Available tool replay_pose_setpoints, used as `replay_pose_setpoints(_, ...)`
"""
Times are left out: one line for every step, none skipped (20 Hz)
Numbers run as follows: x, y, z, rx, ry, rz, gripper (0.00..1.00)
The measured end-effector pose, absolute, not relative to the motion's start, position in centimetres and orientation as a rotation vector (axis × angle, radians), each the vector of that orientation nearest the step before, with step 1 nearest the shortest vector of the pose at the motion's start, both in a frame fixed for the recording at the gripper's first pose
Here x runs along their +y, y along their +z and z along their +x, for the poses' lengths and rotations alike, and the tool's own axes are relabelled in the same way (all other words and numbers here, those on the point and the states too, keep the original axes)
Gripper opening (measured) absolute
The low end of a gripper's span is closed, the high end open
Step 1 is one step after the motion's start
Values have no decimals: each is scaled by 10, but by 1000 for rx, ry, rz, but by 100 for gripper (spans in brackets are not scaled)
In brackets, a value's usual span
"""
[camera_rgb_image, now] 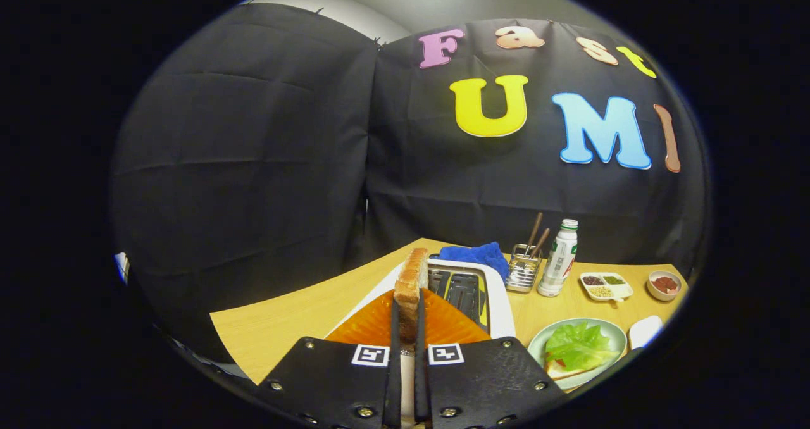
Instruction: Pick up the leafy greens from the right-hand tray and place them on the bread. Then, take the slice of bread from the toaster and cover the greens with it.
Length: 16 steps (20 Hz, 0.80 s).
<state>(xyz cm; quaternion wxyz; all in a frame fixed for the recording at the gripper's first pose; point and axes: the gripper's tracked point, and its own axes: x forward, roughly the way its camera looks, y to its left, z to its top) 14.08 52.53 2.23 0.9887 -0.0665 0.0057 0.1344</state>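
Gripper [405,328]: fingers nearly pressed together, pinching the slice between them from both faces.
Slice [410,283]: bread, standing on edge between the fingers, its top pointing up and away; it looks lifted above the toaster, though whether its bottom edge is clear of the slot I cannot tell.
Toaster [471,290]: white body, just beyond the fingers near the table's front edge; dark slots on its top, orange face towards the gripper.
Plate [617,339]: pale green, on the table right of the toaster, near the front edge.
Greens [579,347]: a lettuce leaf lying on the base bread in the plate, something red peeping out beneath; first half of the task looks done.
Base bread [560,371]: only its near edge shows under the leaf.
Key relation: the plate lies right of the fingers and lower; the slice is upright while the greens lie flat, so I judge the move needs a carry rightward and a turn of the slice onto its face.
Cloth [474,254]: blue, behind the toaster.
Holder [523,268]: wire, with sticks, behind the toaster's right end.
Bottle [559,258]: white, upright, just right of the holder.
Tray [606,285]: small, divided, seasonings inside, towards the table's right corner.
Bowl [664,285]: red contents, right of the tray.
Table [285,328]: light wood.
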Motion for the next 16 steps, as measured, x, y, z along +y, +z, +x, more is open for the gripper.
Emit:
replay_pose_setpoints(530,20,143,19,287,-130,8)
replay_pose_setpoints(529,23,143,12,287,-118,8)
replay_pose_setpoints(526,28,141,5,289,-112,8)
replay_pose_setpoints(527,36,140,-12,294,-104,8)
replay_pose_setpoints(526,41,140,-23,301,-109,8)
replay_pose_setpoints(526,46,140,-27,306,-110,8)
replay_pose_setpoints(526,49,140,-28,315,-106,8)
replay_pose_setpoints(525,52,139,-30,315,-102,8)
replay_pose_setpoints(525,55,138,-31,316,-106,8)
replay_pose_setpoints(524,58,137,-34,316,-106,8)
replay_pose_setpoints(524,59,137,-37,318,-103,8)
replay_pose_setpoints(525,62,135,-41,325,-101,8)
replay_pose_setpoints(526,67,135,-47,328,-108,8)
replay_pose_setpoints(525,74,133,-59,332,-107,8)
replay_pose_setpoints(524,80,132,-71,333,-109,8)
replay_pose_setpoints(521,88,128,-84,338,-108,8)
